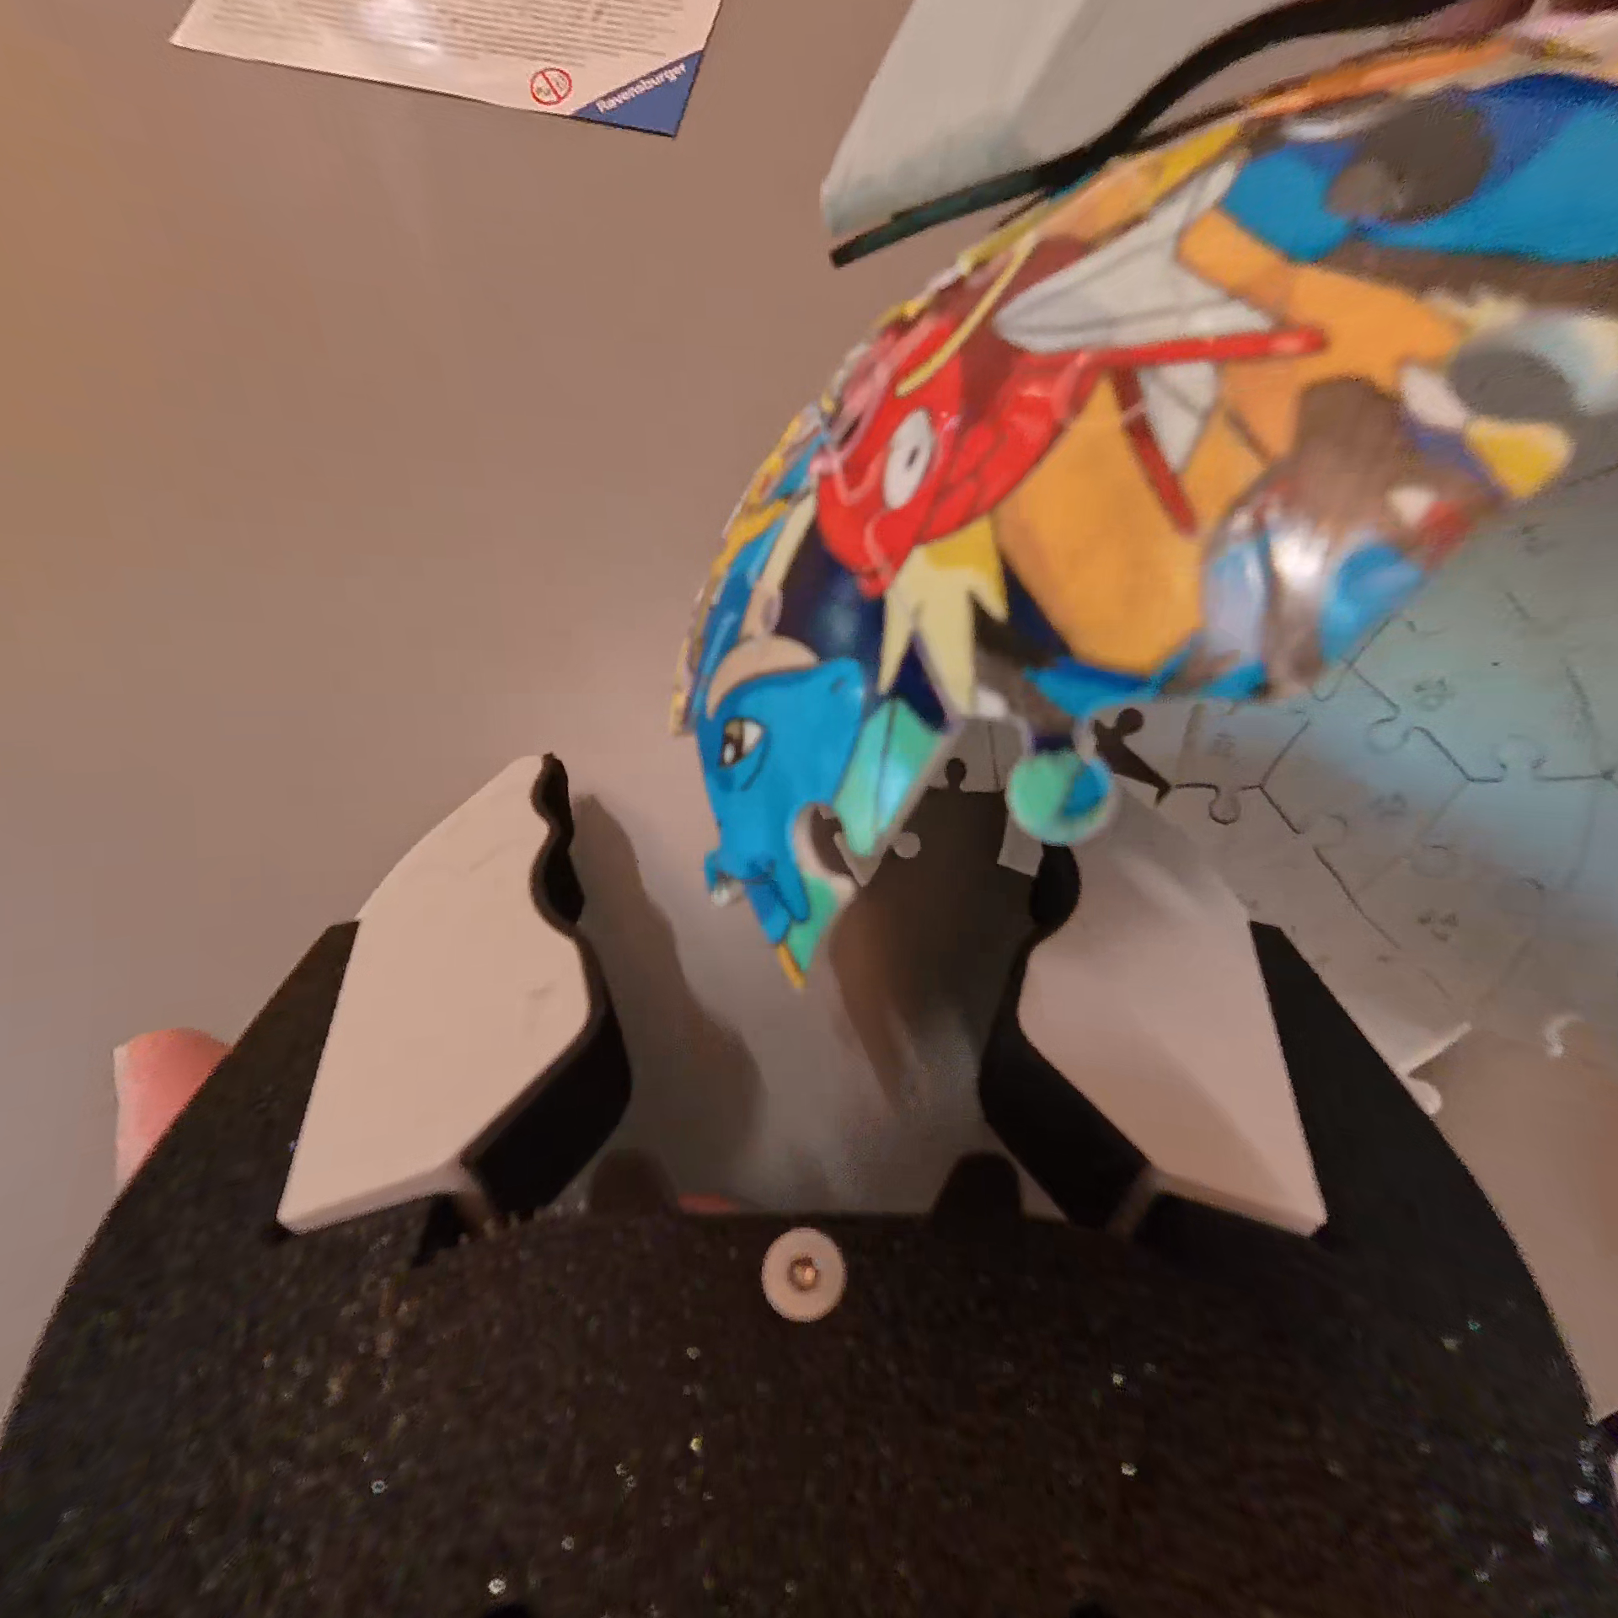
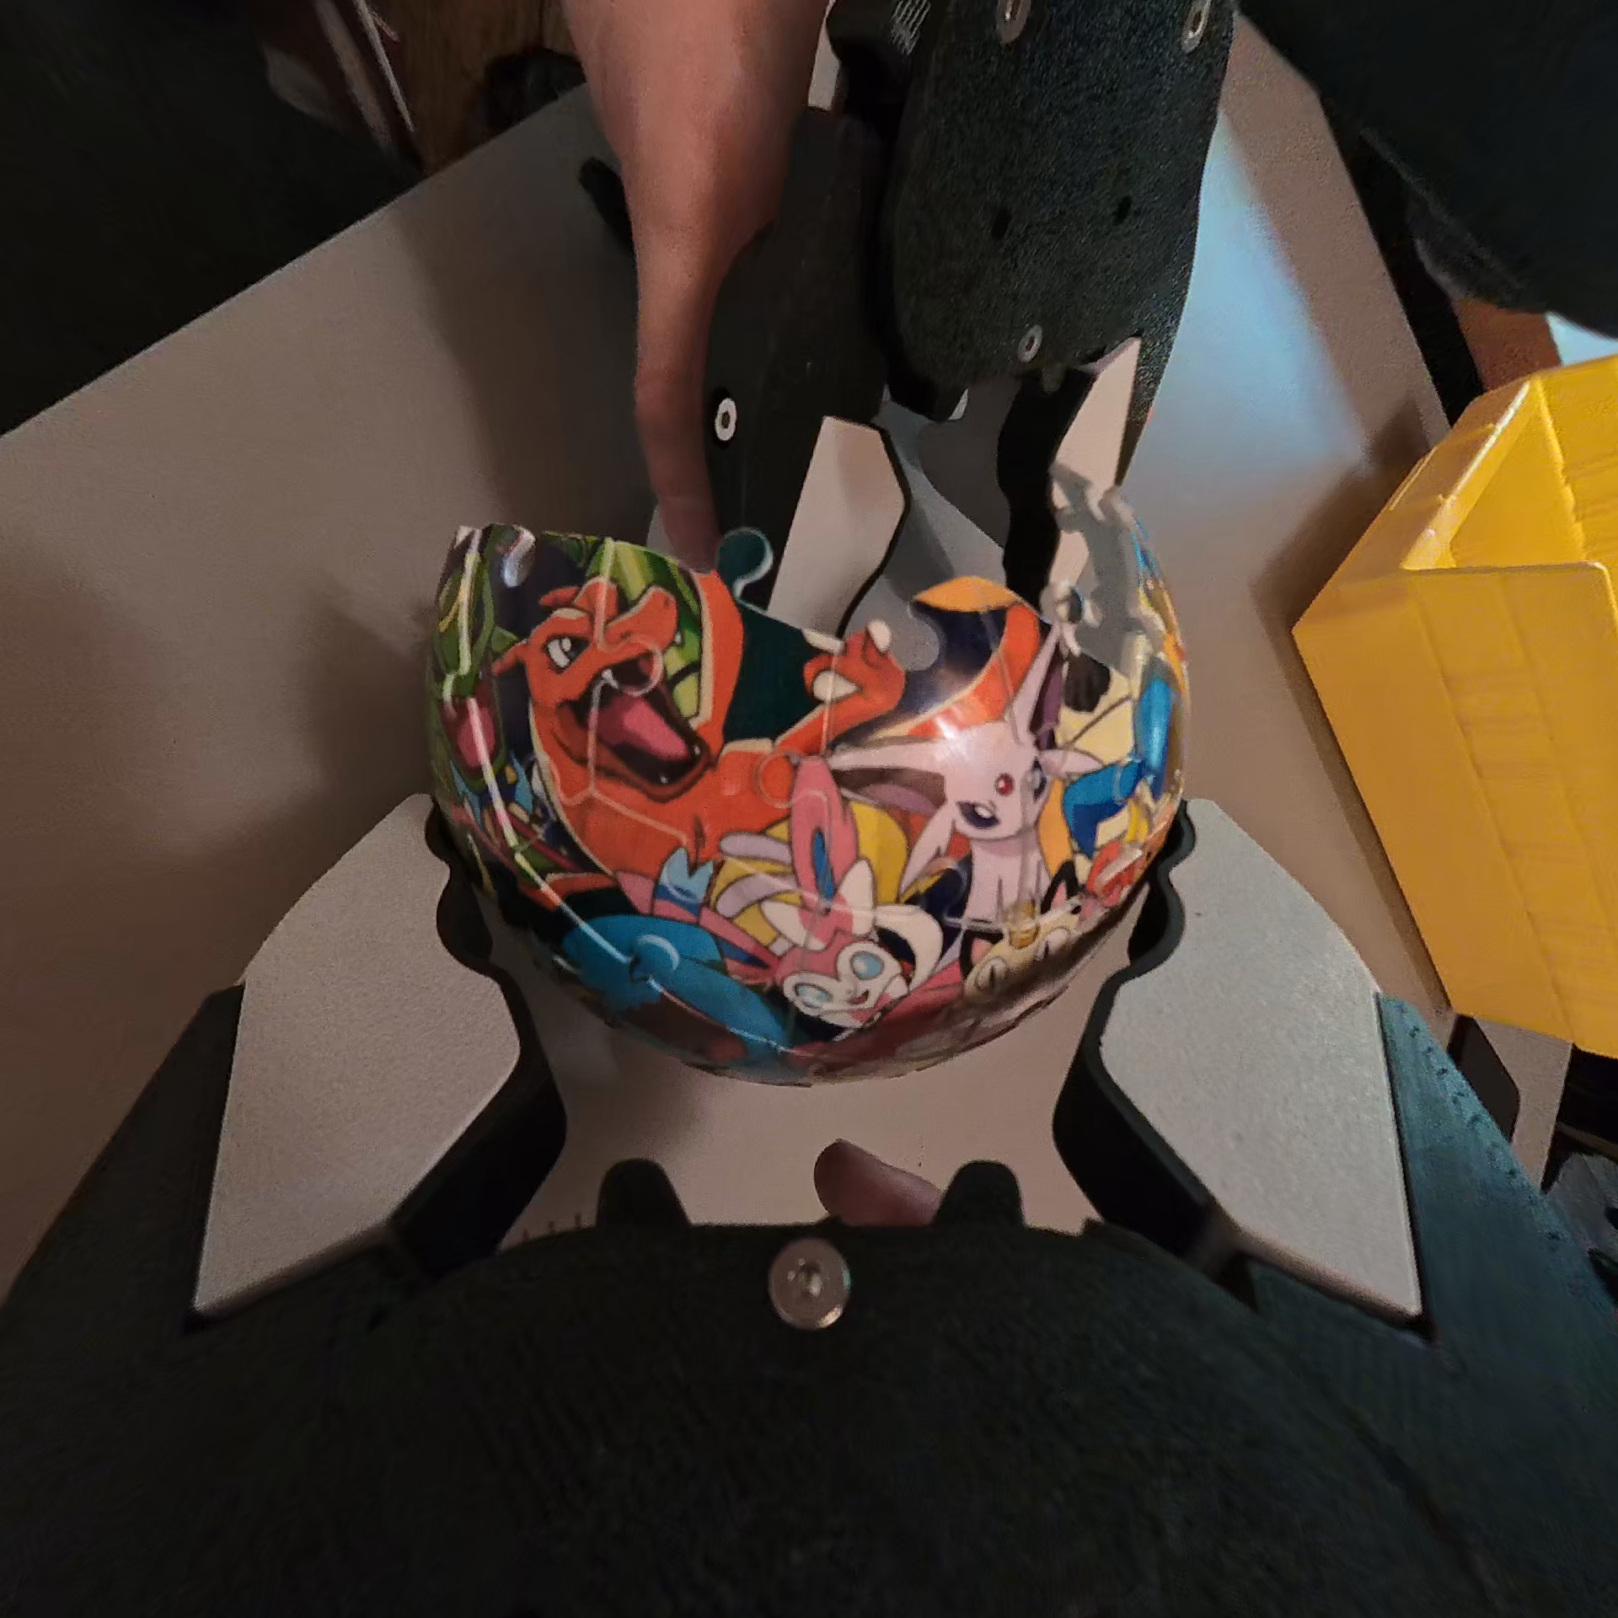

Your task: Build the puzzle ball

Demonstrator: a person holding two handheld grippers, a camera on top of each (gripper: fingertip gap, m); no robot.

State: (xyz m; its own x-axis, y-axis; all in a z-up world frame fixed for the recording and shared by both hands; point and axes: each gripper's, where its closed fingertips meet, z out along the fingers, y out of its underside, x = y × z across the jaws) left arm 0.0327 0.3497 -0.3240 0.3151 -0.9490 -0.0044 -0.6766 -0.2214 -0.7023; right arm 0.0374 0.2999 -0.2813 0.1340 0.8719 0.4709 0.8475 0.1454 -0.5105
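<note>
Right tongs point(image 2: 810, 875): clamped on the half-built ball point(image 2: 805, 788).
Left tongs point(image 1: 801, 840): spread wide, one tip behind the blurred ball edge point(image 1: 1051, 543).
Leaflet point(image 1: 455, 52): cut off at the top.

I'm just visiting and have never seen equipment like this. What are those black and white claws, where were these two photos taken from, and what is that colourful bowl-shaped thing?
There is no robot here. A person holds a hand-operated claw, called a gripper, in each hand. Each gripper carries a camera looking forward along its two white fingers, so each picture is one gripper's own view.

In the right wrist view, the right gripper clamps a half-built puzzle ball, a curved shell of cartoon-printed pieces with an unfinished, jagged rim. Beyond it the other gripper reaches toward that rim, with the person's hand on it.

In the left wrist view, the left gripper is open and holds nothing; one finger sits by the shell's edge.

On the pale table lie a printed leaflet and a yellow box.
</note>
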